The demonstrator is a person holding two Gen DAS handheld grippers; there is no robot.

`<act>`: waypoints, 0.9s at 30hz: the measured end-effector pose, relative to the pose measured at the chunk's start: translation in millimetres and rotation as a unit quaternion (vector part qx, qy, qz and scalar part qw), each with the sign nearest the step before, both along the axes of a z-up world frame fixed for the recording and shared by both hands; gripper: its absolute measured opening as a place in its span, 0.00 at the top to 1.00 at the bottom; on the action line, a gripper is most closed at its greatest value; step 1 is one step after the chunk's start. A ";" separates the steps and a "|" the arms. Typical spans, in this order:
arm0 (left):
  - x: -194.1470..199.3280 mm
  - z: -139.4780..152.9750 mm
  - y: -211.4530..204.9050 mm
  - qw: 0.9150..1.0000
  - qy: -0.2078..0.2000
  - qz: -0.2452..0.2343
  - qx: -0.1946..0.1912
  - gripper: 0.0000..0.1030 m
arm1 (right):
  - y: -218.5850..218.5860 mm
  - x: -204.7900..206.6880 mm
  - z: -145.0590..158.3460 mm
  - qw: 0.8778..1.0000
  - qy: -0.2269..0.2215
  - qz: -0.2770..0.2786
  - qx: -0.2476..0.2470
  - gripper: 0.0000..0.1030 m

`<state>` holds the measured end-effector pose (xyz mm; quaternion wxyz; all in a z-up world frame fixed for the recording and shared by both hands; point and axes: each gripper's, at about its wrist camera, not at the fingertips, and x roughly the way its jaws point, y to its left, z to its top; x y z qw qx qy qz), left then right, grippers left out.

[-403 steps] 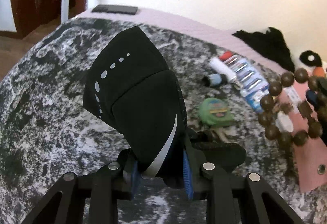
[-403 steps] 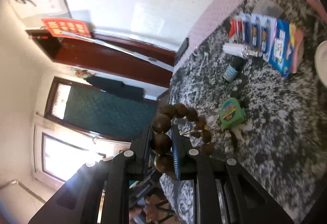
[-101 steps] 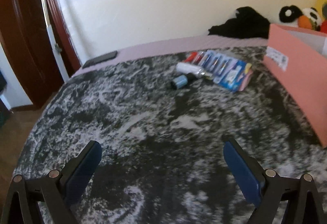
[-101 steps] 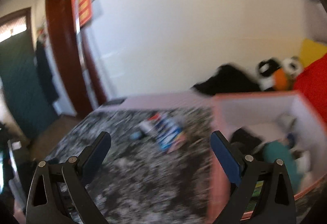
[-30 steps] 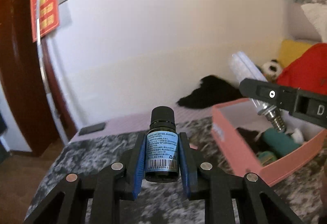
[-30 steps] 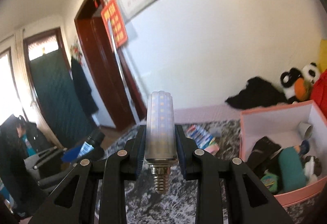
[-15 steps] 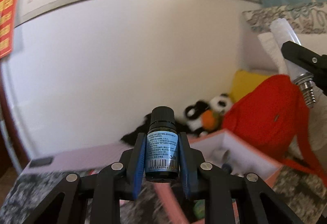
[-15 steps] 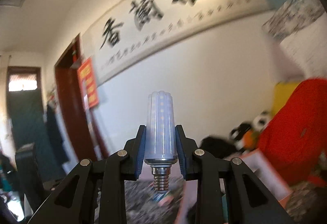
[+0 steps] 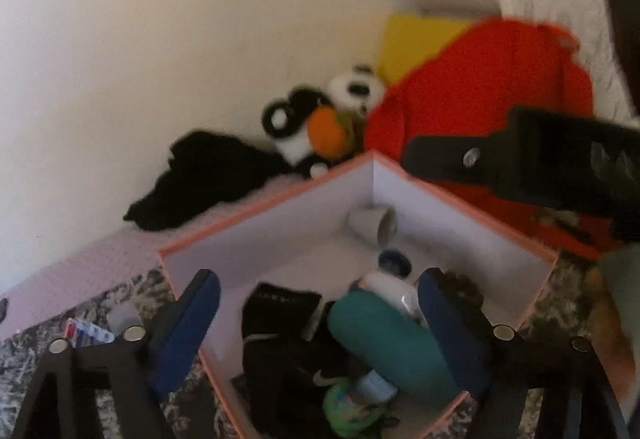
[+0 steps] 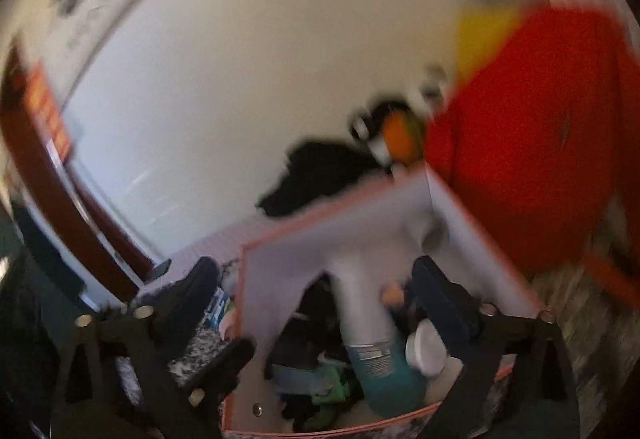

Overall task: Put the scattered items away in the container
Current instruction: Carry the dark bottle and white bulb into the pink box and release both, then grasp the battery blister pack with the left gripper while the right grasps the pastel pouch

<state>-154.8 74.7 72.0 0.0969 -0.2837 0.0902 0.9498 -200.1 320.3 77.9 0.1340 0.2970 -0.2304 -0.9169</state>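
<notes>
The pink box (image 9: 264, 215) with white inner walls holds a teal bottle (image 9: 384, 343), black cloth (image 9: 280, 311), a green tape measure (image 9: 348, 409), a small dark bottle (image 9: 394, 263) and a white bulb (image 9: 390, 291). My left gripper (image 9: 320, 319) is open and empty above the box. My right gripper (image 10: 316, 303) is open over the same box (image 10: 288, 251); a blurred white bulb (image 10: 360, 303) is between its fingers, falling. The teal bottle (image 10: 388, 379) lies below. The right gripper's body (image 9: 540, 159) crosses the left wrist view at the right.
A battery pack (image 9: 86, 331) lies on the grey-patterned cloth left of the box. A panda plush (image 9: 320, 123), black garment (image 9: 212, 175) and red cushion (image 9: 480, 91) sit behind the box against the wall. A dark wooden door frame (image 10: 60, 175) stands at the left.
Both grippers have tilted down over the box and opened. The left one let go of the small dark bottle and the right one let go of the white bulb.
</notes>
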 end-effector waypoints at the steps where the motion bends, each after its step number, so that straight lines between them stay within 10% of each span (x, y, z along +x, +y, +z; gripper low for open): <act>1: 5.8 1.4 -15.8 1.000 0.003 0.014 0.006 0.11 | 4.5 3.3 3.8 1.000 0.011 -0.001 -0.008 0.05; 16: 104.4 -15.6 -233.6 0.976 0.006 0.210 0.062 0.04 | -59.2 30.0 19.0 0.998 0.052 0.036 -0.012 0.02; 27: 119.3 -104.7 -302.7 0.952 -0.083 0.260 0.142 0.04 | -245.7 36.5 -38.8 0.978 0.018 0.172 0.118 0.01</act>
